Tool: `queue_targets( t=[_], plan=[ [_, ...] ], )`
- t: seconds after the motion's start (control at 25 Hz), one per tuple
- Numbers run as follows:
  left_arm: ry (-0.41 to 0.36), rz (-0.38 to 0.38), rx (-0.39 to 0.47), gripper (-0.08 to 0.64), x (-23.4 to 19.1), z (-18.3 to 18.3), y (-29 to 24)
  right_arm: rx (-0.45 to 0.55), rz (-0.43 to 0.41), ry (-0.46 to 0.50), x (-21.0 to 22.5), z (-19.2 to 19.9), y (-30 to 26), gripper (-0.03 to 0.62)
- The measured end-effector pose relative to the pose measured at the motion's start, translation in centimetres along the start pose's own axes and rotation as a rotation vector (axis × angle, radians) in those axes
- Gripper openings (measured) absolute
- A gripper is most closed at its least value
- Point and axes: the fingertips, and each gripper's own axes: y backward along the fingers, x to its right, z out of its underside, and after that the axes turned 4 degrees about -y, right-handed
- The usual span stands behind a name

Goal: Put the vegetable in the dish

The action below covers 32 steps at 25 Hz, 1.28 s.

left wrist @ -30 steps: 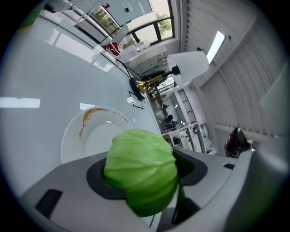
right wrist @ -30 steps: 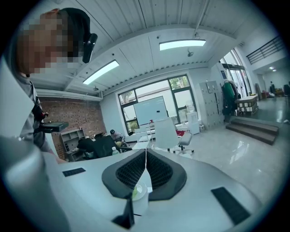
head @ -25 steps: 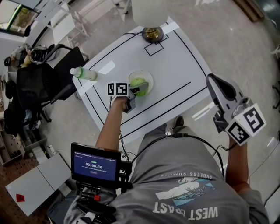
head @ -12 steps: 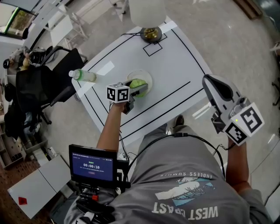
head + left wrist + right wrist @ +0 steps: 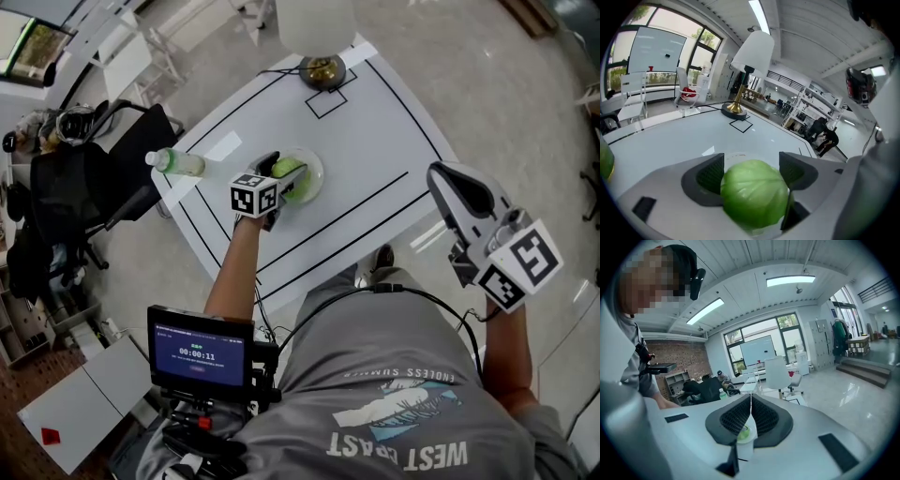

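While the left gripper (image 5: 753,171) stands with its jaws wide apart, having just been opening, the cabbage (image 5: 754,194) sits between its two dark, mesh-textured pads (image 5: 711,174), which flank it without visibly clamping it. Round, pale green and smooth-leaved with faint veins, the cabbage rests in the dish (image 5: 317,165), a shallow, round, pale and glossy one near the middle of the table (image 5: 384,131). Grey moulded shells carry the pads and widen back to the body, on which sits a marker cube (image 5: 255,195) printed with black-and-white squares. Behind it a bare forearm (image 5: 234,272) reaches forward from the person's body over the near edge of the table, the tool tipped downward toward the dish. Right gripper (image 5: 750,417): its ridged black pads are closed on each other along a thin vertical seam. The pale, wedge-shaped shell is held off the table's right side, well apart from the dish, pointing forward and slightly down, its own cube (image 5: 523,262) nearest the person. Table top: white, flat and matte, marked with thin black lines and a small square outline (image 5: 330,105). At its far end stands a lamp (image 5: 324,70) with a brass-coloured round base and a white shade. At its left edge a clear plastic bottle (image 5: 178,163) lies on its side, well apart from the dish.
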Motion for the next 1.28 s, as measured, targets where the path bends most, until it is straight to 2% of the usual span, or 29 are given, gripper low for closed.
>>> queue_targets(
  t=[0.12,0.28,0.44,0.6,0.76,0.92,1.08,1.2,1.28],
  plan=[
    [-0.006,0.005,0.012,0.356,-0.4,-0.1,0.1,-0.001,0.005,-0.002,0.0,0.0,-0.2,0.009],
    [0.009,0.011,0.072,0.356,0.1,-1.7,0.9,0.005,0.004,-0.002,0.1,-0.2,-0.2,0.009],
    [-0.012,-0.026,0.166,0.354,0.8,-5.0,3.3,0.023,-0.013,0.006,-0.5,-0.6,0.3,0.009],
    [-0.072,-0.061,0.275,0.344,2.4,-9.3,6.6,0.044,-0.034,0.018,-0.7,-1.0,1.1,0.009],
    [-0.149,-0.099,0.407,0.228,5.6,-13.9,11.0,0.072,-0.060,0.033,-0.8,-1.5,2.8,0.008],
    [-0.215,-0.156,0.534,0.022,10.1,-17.6,15.7,0.106,-0.078,0.057,-0.4,-2.3,5.5,0.008],
    [-0.231,-0.176,0.618,0.005,15.6,-19.6,19.5,0.138,-0.102,0.078,0.0,-3.1,9.1,0.008],
    [-0.220,-0.188,0.649,0.005,19.5,-19.7,21.6,0.162,-0.126,0.095,0.2,-3.7,11.7,0.008],
    [-0.239,-0.209,0.654,0.005,21.7,-19.7,23.0,0.180,-0.152,0.105,0.3,-4.0,12.8,0.008]
  ],
)
